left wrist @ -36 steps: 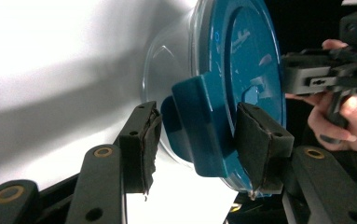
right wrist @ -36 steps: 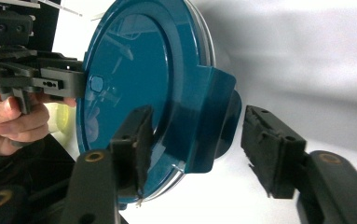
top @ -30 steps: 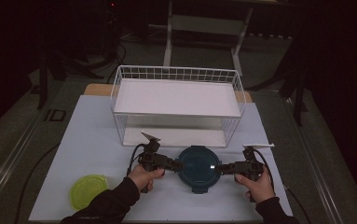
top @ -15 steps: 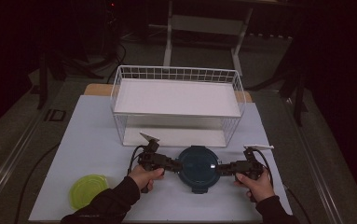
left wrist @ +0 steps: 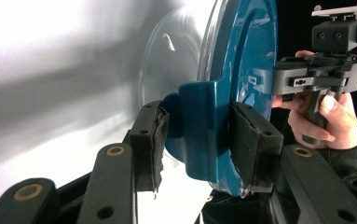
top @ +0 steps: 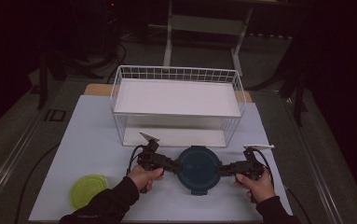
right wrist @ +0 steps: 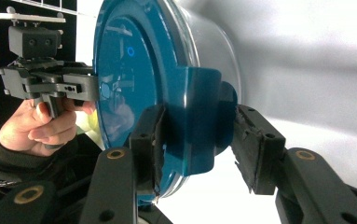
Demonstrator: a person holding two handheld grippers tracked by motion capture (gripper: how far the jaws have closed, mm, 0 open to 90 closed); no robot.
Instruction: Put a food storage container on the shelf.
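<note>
A round container with a dark blue lid (top: 198,169) and clear body sits at the near middle of the white table (top: 92,140). The left tool (top: 168,165) clamps one side latch tab and the right tool (top: 223,170) clamps the opposite tab. A yellow-green lid (top: 88,190) lies near left. Just beyond the container stands a white wire shelf basket (top: 178,101).
</note>
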